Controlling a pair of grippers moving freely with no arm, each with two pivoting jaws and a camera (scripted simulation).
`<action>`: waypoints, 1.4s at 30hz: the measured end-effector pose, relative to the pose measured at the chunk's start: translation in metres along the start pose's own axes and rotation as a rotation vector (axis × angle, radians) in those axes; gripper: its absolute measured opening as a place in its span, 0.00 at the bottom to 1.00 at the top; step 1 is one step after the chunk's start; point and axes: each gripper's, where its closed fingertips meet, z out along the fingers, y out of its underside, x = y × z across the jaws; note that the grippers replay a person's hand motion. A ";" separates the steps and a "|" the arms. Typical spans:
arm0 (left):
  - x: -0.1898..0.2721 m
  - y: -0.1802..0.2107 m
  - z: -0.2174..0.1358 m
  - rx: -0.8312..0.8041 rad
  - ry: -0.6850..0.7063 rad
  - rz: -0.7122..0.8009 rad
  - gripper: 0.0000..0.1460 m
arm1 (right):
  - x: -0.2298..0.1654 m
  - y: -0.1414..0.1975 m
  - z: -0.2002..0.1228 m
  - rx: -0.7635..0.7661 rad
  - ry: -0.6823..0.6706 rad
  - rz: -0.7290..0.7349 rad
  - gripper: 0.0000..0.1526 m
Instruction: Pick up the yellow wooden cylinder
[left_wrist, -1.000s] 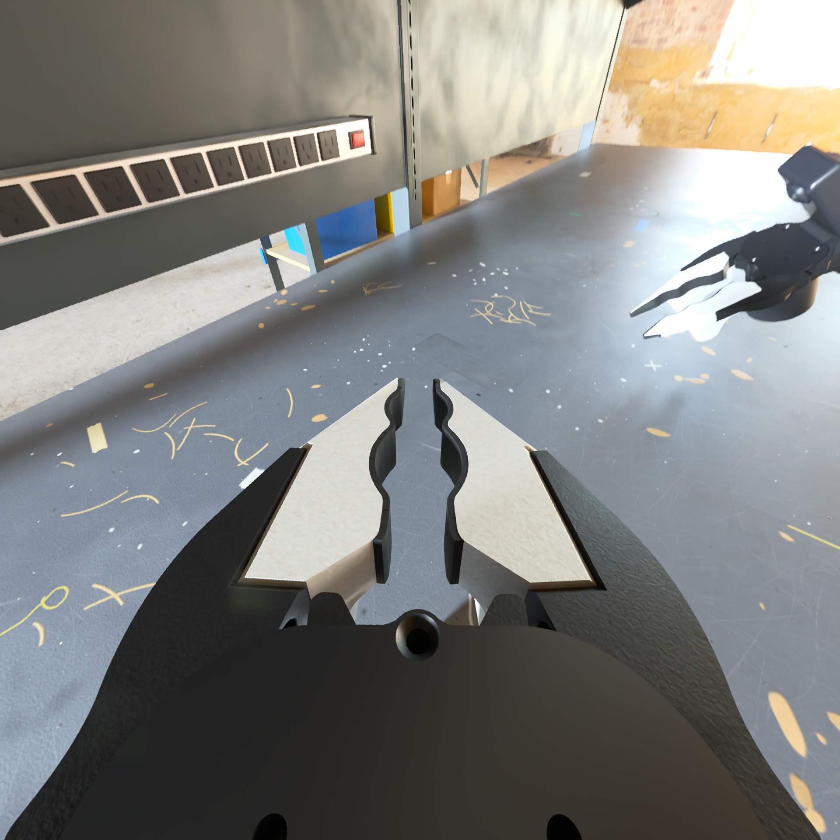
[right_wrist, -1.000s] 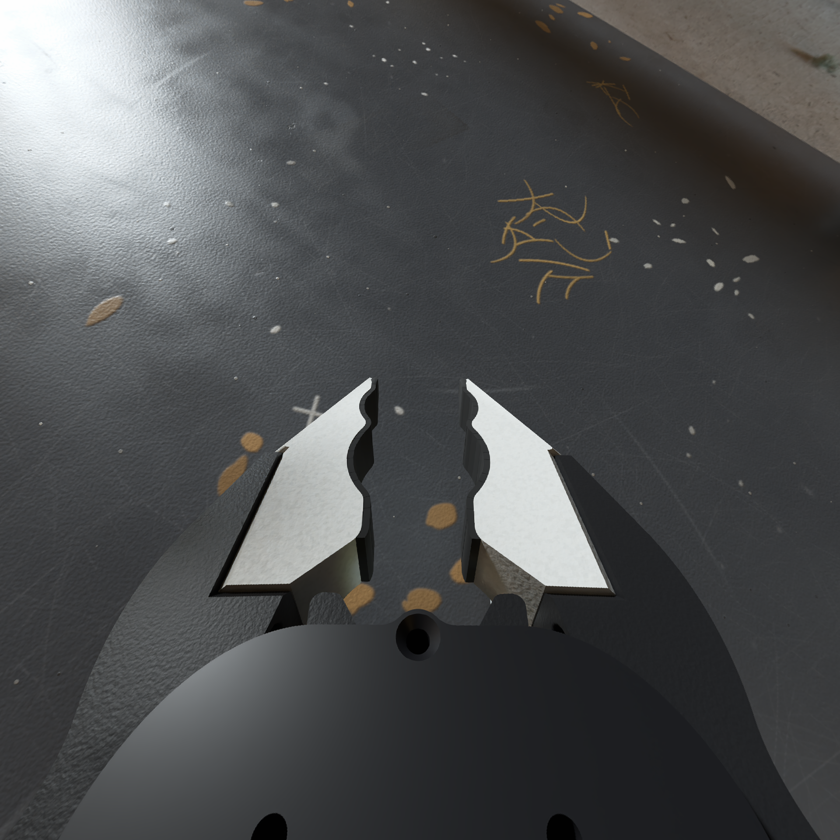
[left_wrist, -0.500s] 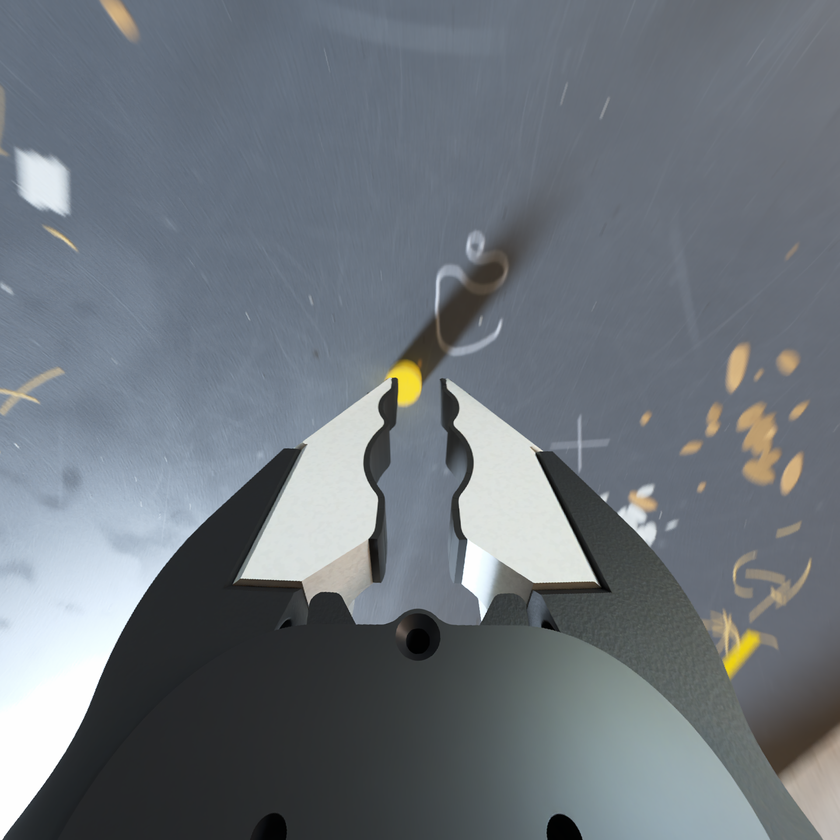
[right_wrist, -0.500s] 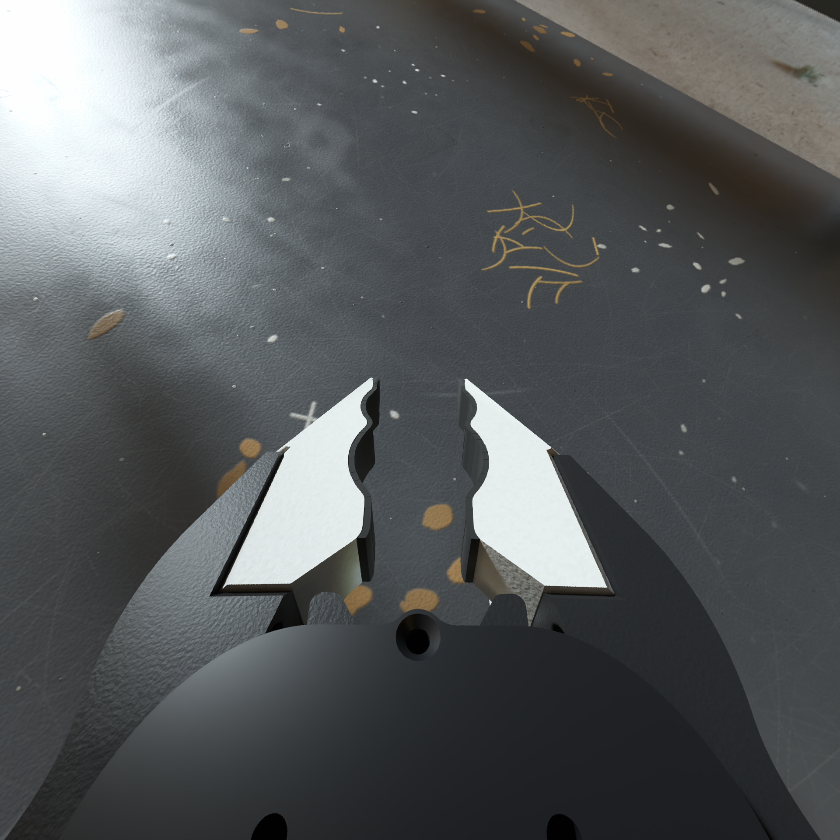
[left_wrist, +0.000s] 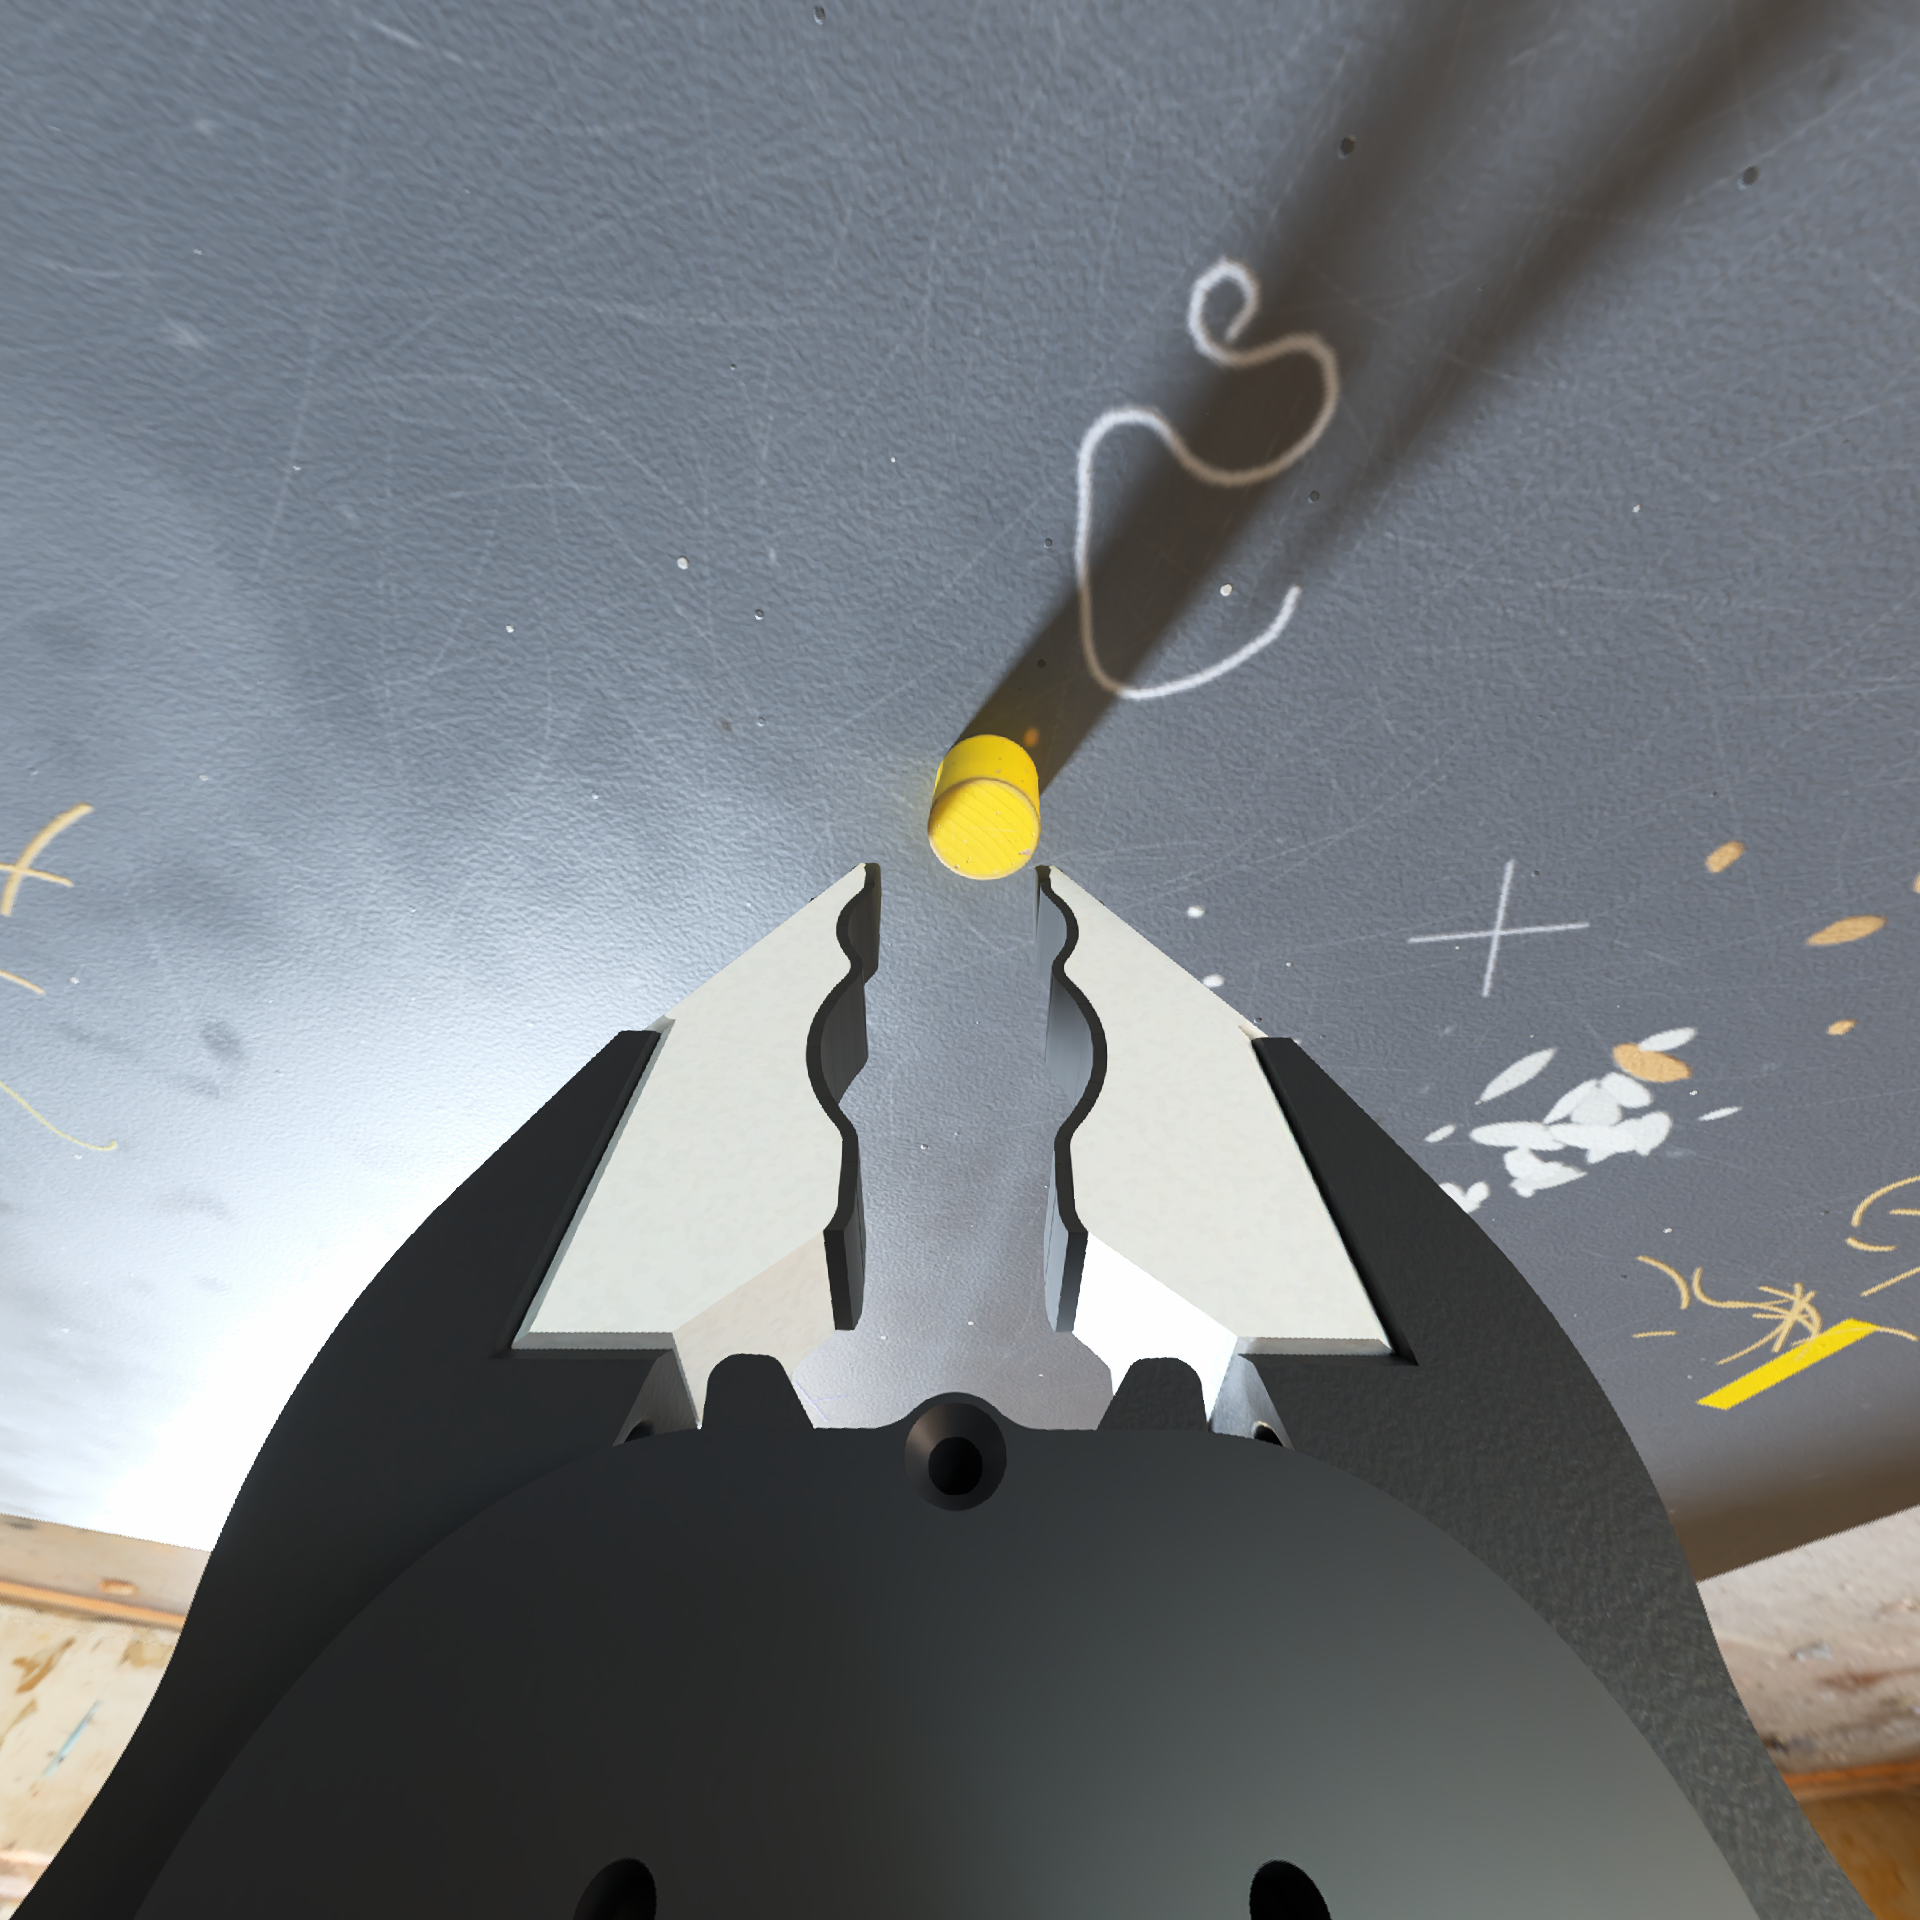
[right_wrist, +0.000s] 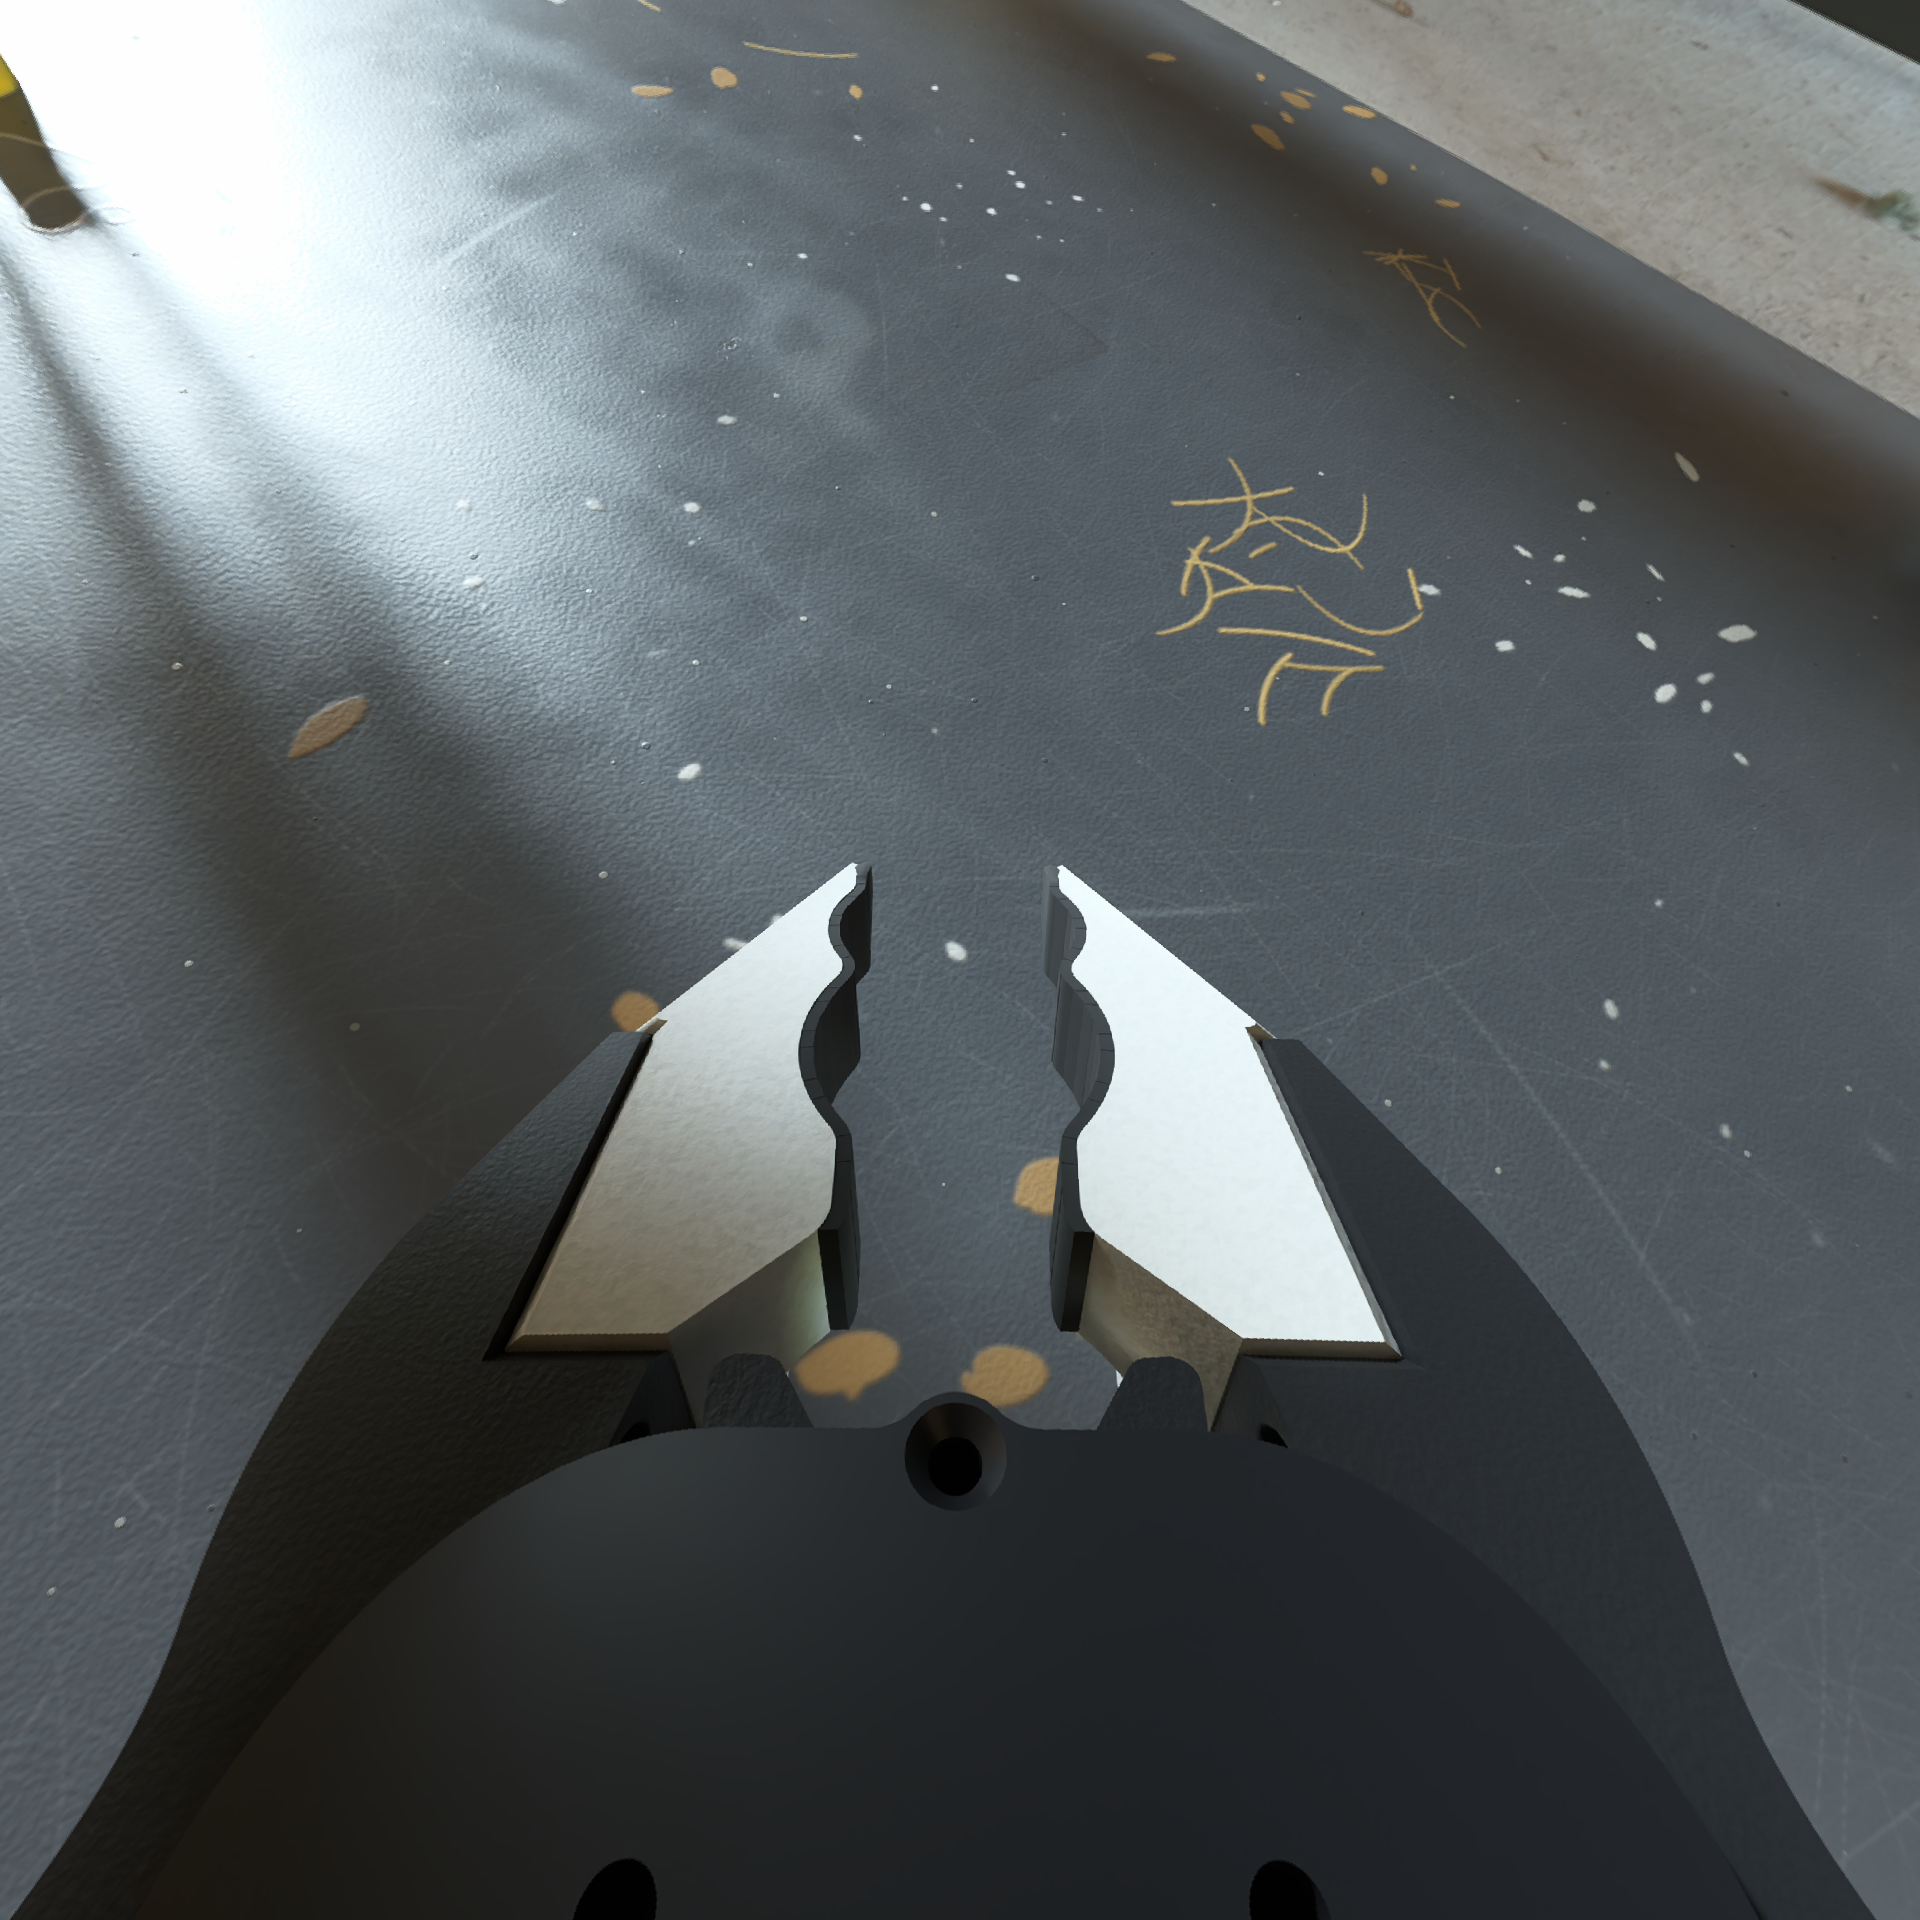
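Note:
The yellow wooden cylinder (left_wrist: 983, 821) stands upright on the grey table, seen from above in the left wrist view, with a long shadow running up and right from it. My left gripper (left_wrist: 956, 873) is open and points down at the table. Its tips sit just short of the cylinder, a little apart from it, with nothing between the fingers. My right gripper (right_wrist: 958, 873) is open and empty over bare table. The cylinder does not show in the right wrist view.
The grey table (left_wrist: 520, 416) is scratched and flecked with white and tan paint marks. A yellow tape strip (left_wrist: 1782, 1363) lies at the right. The table edge (left_wrist: 1766, 1558) and floor show at the bottom. In the right wrist view the table edge (right_wrist: 1558, 229) runs along the upper right.
The left gripper swung from looking along the table to looking down at it, opened wider, and the cylinder came into view ahead of its tips. The right gripper drifted slightly forward.

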 end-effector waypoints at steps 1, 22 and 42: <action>0.000 0.000 0.002 -0.013 0.007 0.003 0.20 | -0.001 0.000 0.000 0.000 -0.001 -0.002 0.21; 0.011 -0.012 0.004 0.056 0.100 0.065 0.14 | -0.004 0.001 0.000 -0.009 -0.009 -0.011 0.21; -0.006 -0.069 -0.127 0.712 0.040 -0.102 0.14 | -0.010 -0.026 -0.014 0.094 -0.009 0.028 0.21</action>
